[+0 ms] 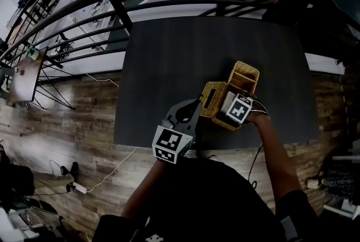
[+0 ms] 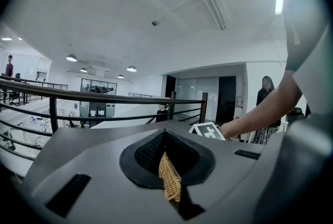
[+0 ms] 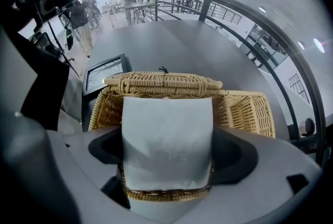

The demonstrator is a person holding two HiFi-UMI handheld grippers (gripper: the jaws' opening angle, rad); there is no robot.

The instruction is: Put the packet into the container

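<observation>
While my left gripper [image 1: 197,108] clamps narrowly on a wicker edge of the container [image 1: 246,75], which sits near the front edge of the tabletop [image 1: 169,55], right of middle, my right gripper [image 1: 239,110] points steeply down, its jaws set wide and holding the white packet [image 3: 167,139] over the container's open top.

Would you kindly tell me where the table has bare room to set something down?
The table is bare across its far half and left side, toward the railing. Its near right is crowded: the wicker basket, the left gripper clamped on its edge, the right gripper holding the packet above it.
</observation>
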